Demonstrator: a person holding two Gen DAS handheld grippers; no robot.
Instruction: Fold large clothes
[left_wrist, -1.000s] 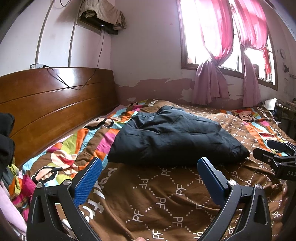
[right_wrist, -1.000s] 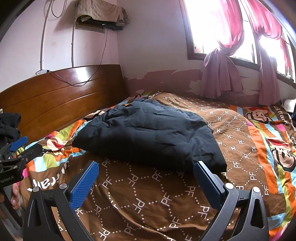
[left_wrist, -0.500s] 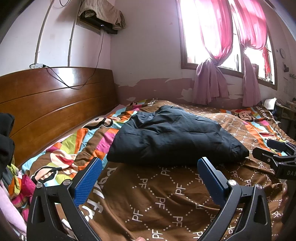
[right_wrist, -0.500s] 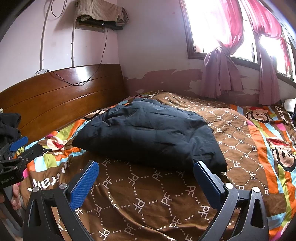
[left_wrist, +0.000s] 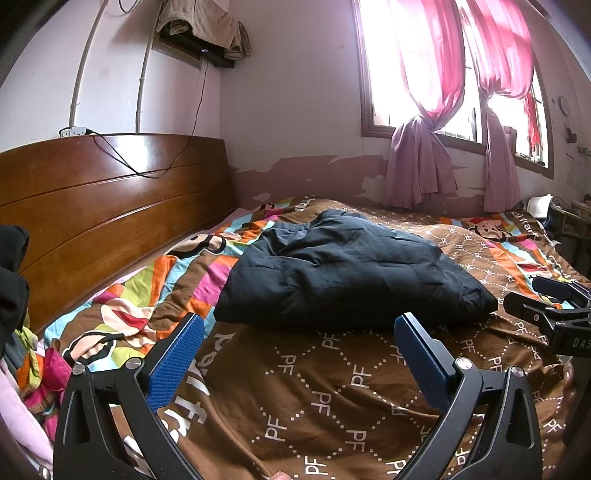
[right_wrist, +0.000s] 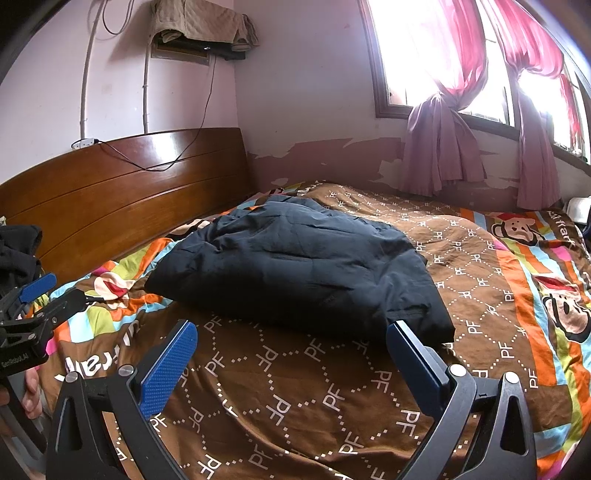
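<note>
A dark padded jacket (left_wrist: 343, 280) lies folded into a thick bundle on the bed, resting on the brown patterned bedspread (left_wrist: 332, 398). Everything else sits in relation to that jacket. Behind it and to its left runs the wooden headboard (left_wrist: 110, 206), with a cable draped over its top edge. Beyond the jacket's far side stands the window with pink curtains (left_wrist: 421, 122), tied at mid-height against the peeling wall.

The left tool (left_wrist: 298, 354) hovers just short of the jacket's near edge, its two blue-padded fingers spread wide with nothing between them. The right tool (right_wrist: 291, 358) hangs likewise released and empty in front of the jacket, its right finger (right_wrist: 417, 365) close to the bundle's near right corner; whether it touches the cloth cannot be told. Neither tool holds the jacket.

In the left wrist view the right tool shows at the jacket's right; in the right wrist view the left tool shows at its left, near a heap of other clothes (left_wrist: 14, 280) by the bed's edge.
</note>
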